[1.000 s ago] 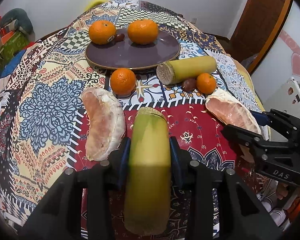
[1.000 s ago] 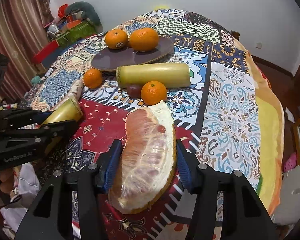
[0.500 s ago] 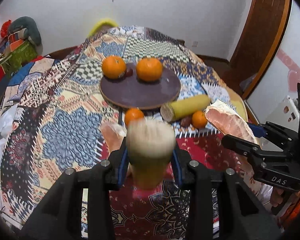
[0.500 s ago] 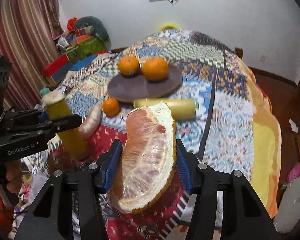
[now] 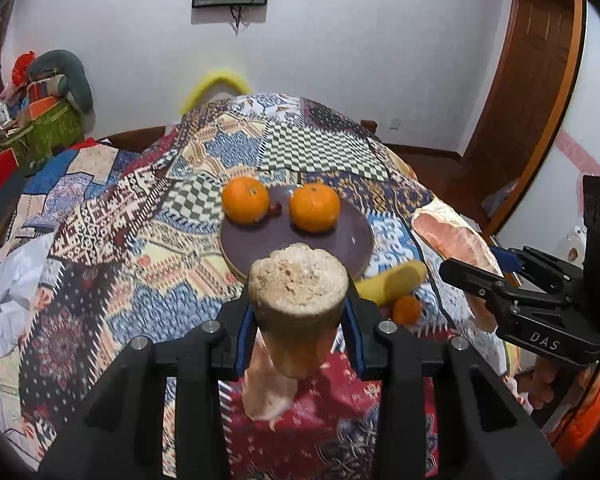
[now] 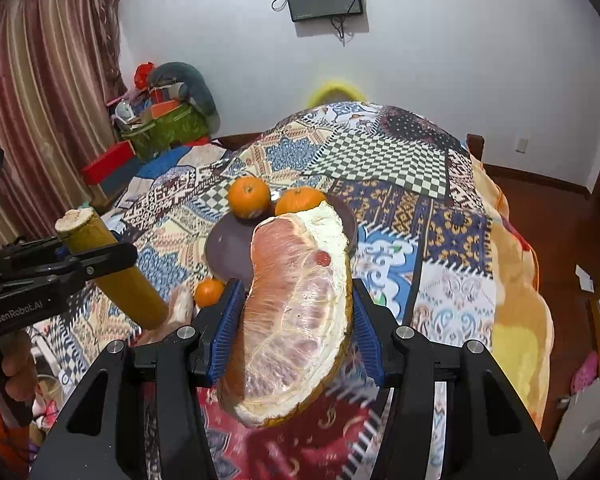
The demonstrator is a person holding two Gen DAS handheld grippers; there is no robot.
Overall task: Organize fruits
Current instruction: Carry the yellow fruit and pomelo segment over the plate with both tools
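My left gripper is shut on a yellow-green sugarcane piece, held tilted up above the table; it also shows in the right wrist view. My right gripper is shut on a pink pomelo wedge, lifted above the table, also seen in the left wrist view. A dark purple plate holds two oranges and a small dark fruit. A second sugarcane piece, a small orange and another pomelo wedge lie on the patchwork cloth.
The table is covered by a patchwork cloth that drops off at the right edge. Another small orange lies in front of the plate. Clutter and boxes stand by the curtain at the left.
Both grippers have risen from the table with their fruit. The sugarcane piece has tilted up so its cut end faces the camera. The pomelo wedge is higher above the cloth.
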